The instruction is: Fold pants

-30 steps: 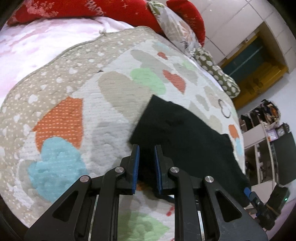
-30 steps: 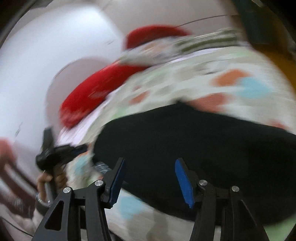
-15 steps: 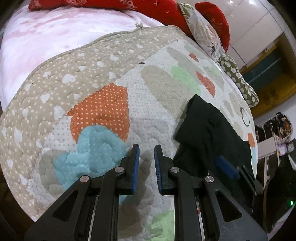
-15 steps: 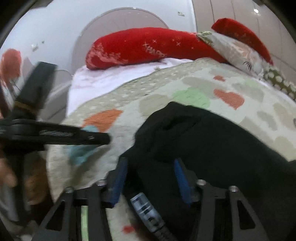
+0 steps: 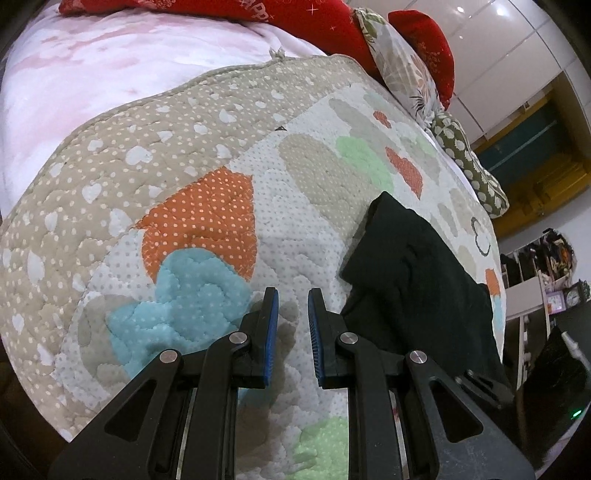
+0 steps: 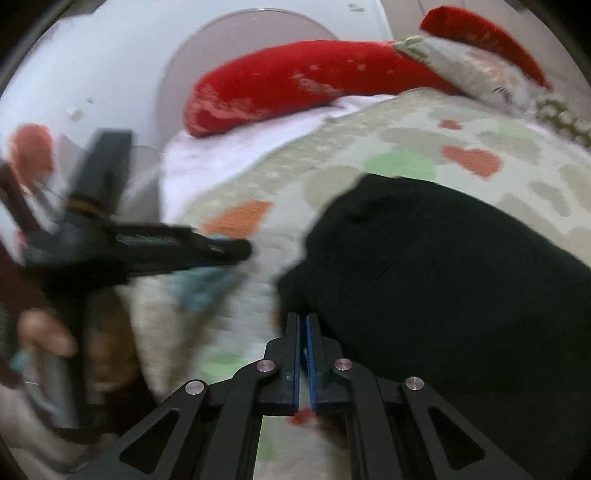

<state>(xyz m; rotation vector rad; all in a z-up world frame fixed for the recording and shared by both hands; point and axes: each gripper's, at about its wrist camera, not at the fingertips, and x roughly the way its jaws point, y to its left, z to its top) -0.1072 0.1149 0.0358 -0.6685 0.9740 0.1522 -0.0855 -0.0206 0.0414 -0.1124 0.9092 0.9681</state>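
The black pants (image 5: 417,284) lie bunched and partly folded on a heart-patterned quilt (image 5: 207,206); they also show in the right wrist view (image 6: 443,273). My left gripper (image 5: 292,295) hovers over bare quilt to the left of the pants, its jaws slightly apart and empty. My right gripper (image 6: 302,317) is at the near left edge of the pants with its jaws closed together; no cloth shows between them. The left gripper also appears, blurred, in the right wrist view (image 6: 236,249), held by a hand.
Red pillows (image 5: 325,18) and patterned cushions (image 5: 410,77) line the far side of the bed. A pink sheet (image 5: 92,74) lies beyond the quilt. Shelves with clutter (image 5: 546,266) stand past the bed's right edge.
My right gripper's jaws have closed from wide open and it has drawn back to the pants' edge. My left gripper has moved left off the pants. The pants are now bunched narrower.
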